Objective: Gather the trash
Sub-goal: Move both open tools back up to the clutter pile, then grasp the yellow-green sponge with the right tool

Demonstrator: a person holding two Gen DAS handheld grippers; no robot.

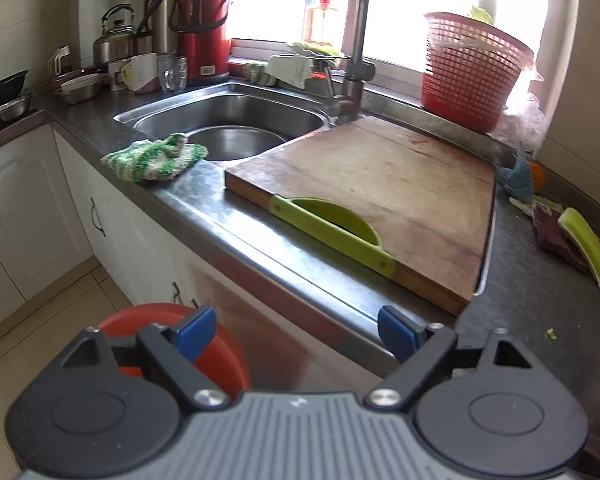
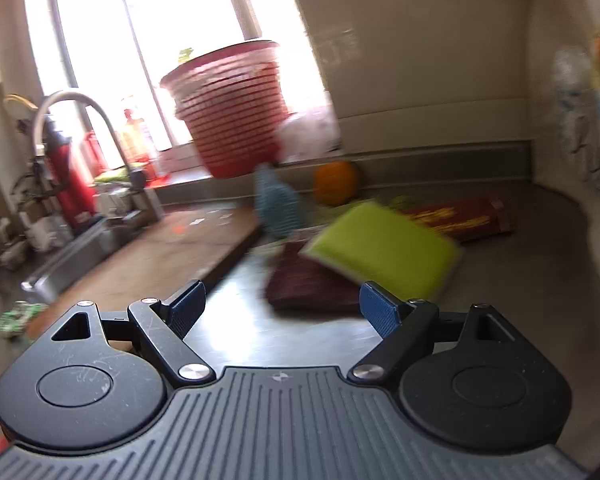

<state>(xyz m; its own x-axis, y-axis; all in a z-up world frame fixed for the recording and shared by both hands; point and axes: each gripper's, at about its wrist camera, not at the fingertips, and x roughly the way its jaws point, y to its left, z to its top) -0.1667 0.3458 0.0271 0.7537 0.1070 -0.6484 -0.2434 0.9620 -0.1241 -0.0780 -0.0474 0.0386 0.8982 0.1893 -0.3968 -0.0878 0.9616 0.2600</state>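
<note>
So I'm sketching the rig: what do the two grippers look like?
Both match: the left gripper and right gripper have a grey ribbed body, black linkage arms with silver screws, round black caps, and blue textured pads on the jaws. The right one's black parts are scratched. No cables or sleeves show.

Left tongs and right tongs — both agape (empty).

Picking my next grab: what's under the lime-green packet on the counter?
The lime-green packet leans tilted on a dark maroon wrapper, whose near part shows. Behind lies a red-and-yellow packet. Whatever sits beneath the green packet's far side is covered, and the picture is blurred.
</note>
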